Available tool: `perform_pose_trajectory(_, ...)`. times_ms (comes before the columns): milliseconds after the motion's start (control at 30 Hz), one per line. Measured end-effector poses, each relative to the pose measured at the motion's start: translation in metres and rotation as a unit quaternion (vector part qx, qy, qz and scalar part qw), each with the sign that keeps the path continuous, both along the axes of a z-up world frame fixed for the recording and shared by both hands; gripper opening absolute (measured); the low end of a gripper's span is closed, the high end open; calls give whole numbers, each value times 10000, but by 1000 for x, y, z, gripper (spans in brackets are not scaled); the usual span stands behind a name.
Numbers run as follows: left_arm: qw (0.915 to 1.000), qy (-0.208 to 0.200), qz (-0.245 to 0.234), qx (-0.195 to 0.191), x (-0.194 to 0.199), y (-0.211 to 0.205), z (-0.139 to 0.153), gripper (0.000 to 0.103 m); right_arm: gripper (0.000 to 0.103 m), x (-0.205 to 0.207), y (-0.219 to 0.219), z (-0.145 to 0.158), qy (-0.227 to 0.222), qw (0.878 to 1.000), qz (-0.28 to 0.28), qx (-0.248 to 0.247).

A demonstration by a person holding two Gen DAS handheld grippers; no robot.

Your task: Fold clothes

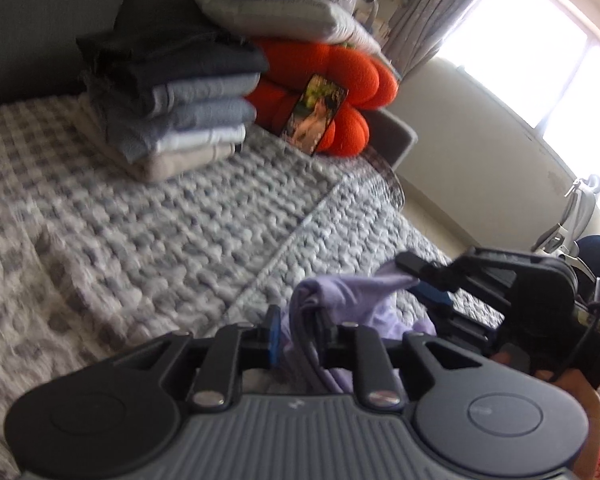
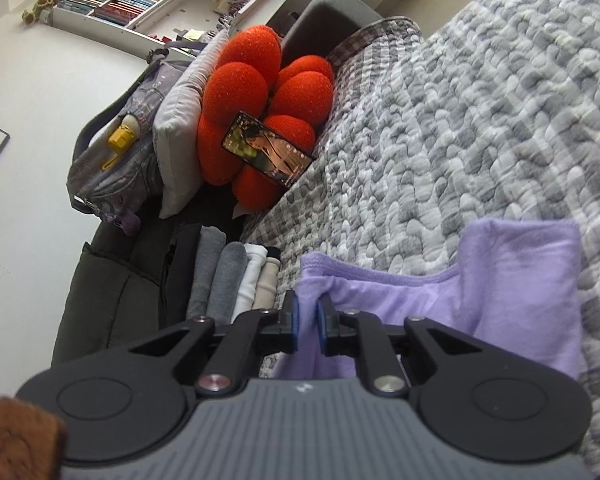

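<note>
both grippers are pinching the lilac garment [image 2: 440,304] over the grey knitted blanket [image 2: 480,128], the left gripper [image 1: 298,334] clamping a bunched fold and the right gripper [image 2: 306,320] squeezing its neckline edge, while a stack of folded clothes [image 1: 180,112] is sitting beside the orange flower cushion [image 1: 332,80].
</note>
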State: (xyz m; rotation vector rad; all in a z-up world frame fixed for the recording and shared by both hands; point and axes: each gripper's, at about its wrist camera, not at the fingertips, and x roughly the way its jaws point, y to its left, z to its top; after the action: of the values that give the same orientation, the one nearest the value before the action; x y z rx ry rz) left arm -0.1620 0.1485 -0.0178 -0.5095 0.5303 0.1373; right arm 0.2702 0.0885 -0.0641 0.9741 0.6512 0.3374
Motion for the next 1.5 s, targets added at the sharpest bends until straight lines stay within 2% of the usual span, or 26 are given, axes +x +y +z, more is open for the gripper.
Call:
perform_pose_trajectory(100,9996,-170,-23,229,1,-3,10,33,22,-6,-11,5,-81,9999,-89,-30)
perform_pose_trajectory(133,9995,-183,-62,247,3,-3,13,34,28,-8,-16,7,-130,9998,-153,-28)
perform_pose_trajectory(167,9994,-189,-105,256,5,-2,16,35,43,-11,-20,9,-180,9996,-219,-26)
perform_pose_trajectory(200,9993,-196,-148,265,8,-2,19,37,45,-13,-25,11,-230,9993,-284,-24)
perform_pose_trajectory(400,9982,136,-520,277,36,-3,29,40,45,-24,-45,21,-341,9979,-471,-298)
perform_pose_trajectory(600,9944,491,-916,211,74,-13,29,37,45,-31,-53,19,-187,9915,-587,-1144)
perform_pose_trajectory(667,9921,574,-1074,290,86,-20,25,31,43,-33,-51,18,-199,9886,-515,-1403)
perform_pose_trajectory(700,9908,604,-1131,430,90,-26,22,24,41,-35,-50,17,-205,9868,-479,-1533)
perform_pose_trajectory(800,9850,686,-1278,931,100,-45,11,11,40,-38,-41,16,-266,9792,-282,-1991)
perform_pose_trajectory(933,9755,674,-1470,1492,107,-64,-2,7,39,-41,-20,11,-427,9581,1,-2831)
perform_pose_trajectory(1067,9593,459,-1969,1970,110,-71,-13,7,38,-42,-4,-1,-538,9347,406,-3489)
perform_pose_trajectory(1133,9570,456,-2057,1994,112,-67,-17,7,30,-39,-1,-10,-432,9225,520,-3800)
perform_pose_trajectory(1200,9555,466,-2123,1992,115,-62,-20,4,27,-37,-10,-12,-355,9267,450,-3715)
perform_pose_trajectory(1300,9644,446,-1851,1837,117,-48,-15,3,24,-36,-25,-13,-196,9345,253,-3545)
perform_pose_trajectory(1333,9672,435,-1714,1822,116,-42,-12,3,25,-36,-30,-12,-121,9352,134,-3538)
perform_pose_trajectory(1367,9704,440,-1622,1732,116,-35,-9,3,30,-36,-34,-10,-47,9355,14,-3532)
perform_pose_trajectory(1500,9799,530,-1567,1116,112,-8,-3,3,30,-46,-45,1,-129,9471,-148,-3203)
